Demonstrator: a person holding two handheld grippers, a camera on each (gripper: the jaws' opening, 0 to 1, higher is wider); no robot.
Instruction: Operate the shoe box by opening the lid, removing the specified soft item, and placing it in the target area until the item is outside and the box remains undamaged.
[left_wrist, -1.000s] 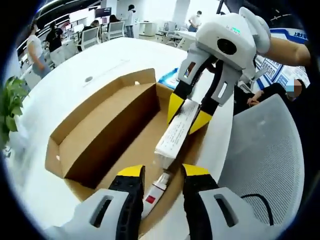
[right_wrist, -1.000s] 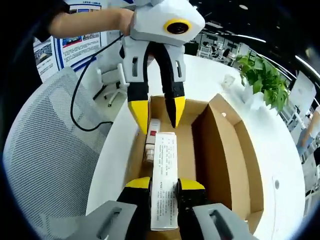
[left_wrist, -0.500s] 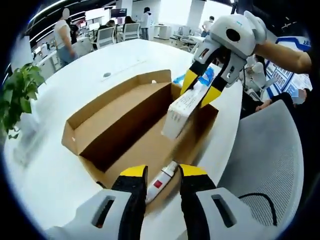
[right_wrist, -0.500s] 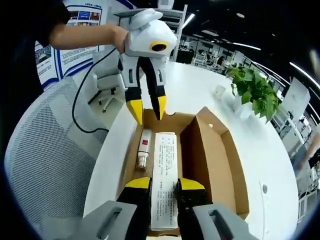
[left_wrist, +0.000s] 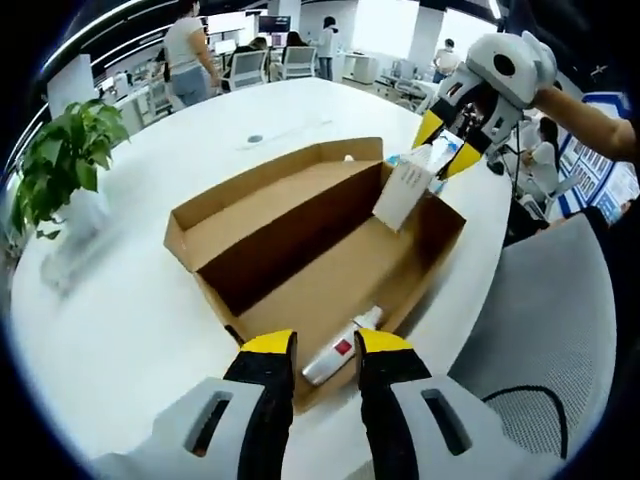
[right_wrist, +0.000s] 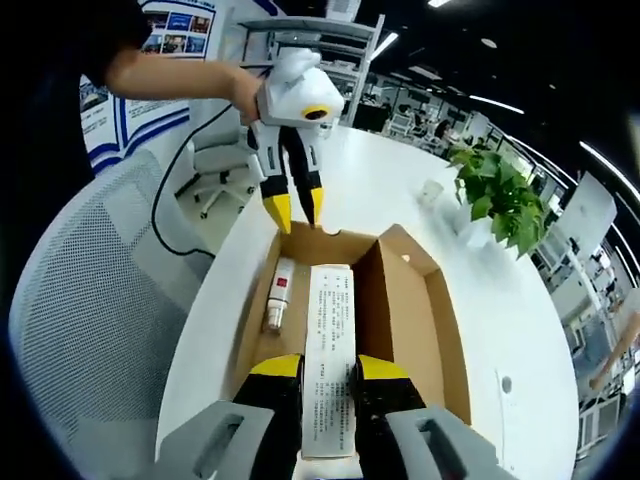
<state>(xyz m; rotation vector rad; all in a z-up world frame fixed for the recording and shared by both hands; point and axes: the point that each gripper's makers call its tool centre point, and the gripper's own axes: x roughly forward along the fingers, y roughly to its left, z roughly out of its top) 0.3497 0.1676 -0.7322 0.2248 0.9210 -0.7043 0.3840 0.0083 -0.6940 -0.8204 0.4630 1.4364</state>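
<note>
The right gripper (right_wrist: 328, 365) clamps 1 long white printed carton (right_wrist: 330, 345), holding it above the open cardboard shoe box (left_wrist: 300, 230) to carry it out. The left gripper (left_wrist: 325, 345) hangs over the box end, jaws narrowly parted and holding nothing. 1 small white tube (left_wrist: 340, 350) lies on the box floor.

Opposed overhead views, both onto the shoe box (left_wrist: 330, 250).

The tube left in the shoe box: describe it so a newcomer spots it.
Find the open cardboard shoe box on the white table. On its floor, at the end nearest the left hand-held gripper, lies a small white tube with a red label, unlike the long white carton.
</note>
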